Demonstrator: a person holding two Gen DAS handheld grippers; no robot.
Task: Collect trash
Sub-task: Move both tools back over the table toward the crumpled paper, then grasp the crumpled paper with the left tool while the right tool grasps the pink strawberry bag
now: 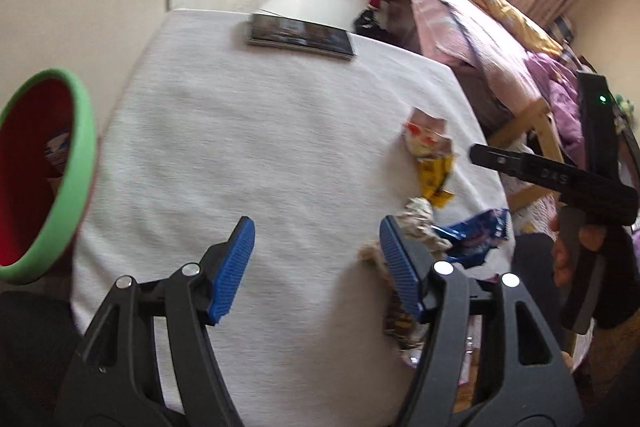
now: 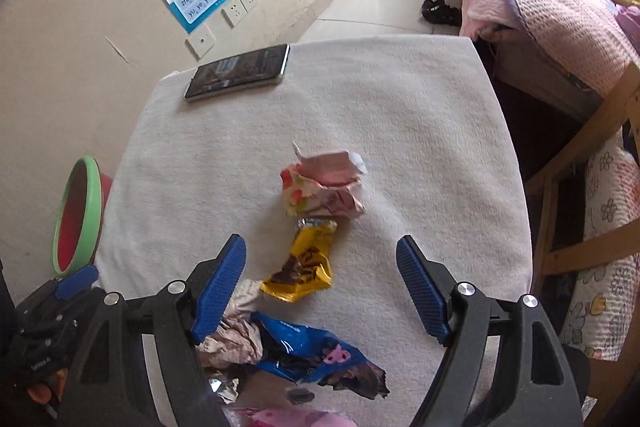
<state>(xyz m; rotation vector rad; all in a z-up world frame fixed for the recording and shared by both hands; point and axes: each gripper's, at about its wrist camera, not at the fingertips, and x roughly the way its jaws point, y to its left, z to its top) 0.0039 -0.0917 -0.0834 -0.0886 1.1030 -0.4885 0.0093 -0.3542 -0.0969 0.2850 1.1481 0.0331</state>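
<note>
Both hand-held grippers stand open and hold nothing. Seen from the left wrist, the left hand-held gripper (image 1: 316,259) hovers with its blue pads spread wide over the white-covered counter (image 1: 240,131), above bare cloth near the counter's near edge, and the trash lies off its right finger along the right edge: a pink wrapper (image 1: 426,137), a yellow wrapper (image 1: 434,177), a crumpled paper ball (image 1: 418,221) and a blue wrapper (image 1: 474,233). This view alone looks into the green-rimmed bin (image 1: 74,163) off the counter's left edge, where some trash seems to lie already, and it shows the right hand-held gripper (image 1: 560,179) from the side, out past the right edge. A phone (image 1: 300,35) lies at the far edge. From the right wrist, the right hand-held gripper (image 2: 320,283) hangs with its jaws apart directly over the yellow wrapper (image 2: 304,263), the pink wrapper (image 2: 320,187) beyond it and the blue wrapper (image 2: 308,347) and paper ball (image 2: 236,339) nearer the near edge; only here does more pink litter (image 2: 288,417) show at the very near edge. All of it looks light, soft and crinkly, the foil likely slick, so a pinch across a raised fold of the yellow wrapper should hold better than a flat edge.
</note>
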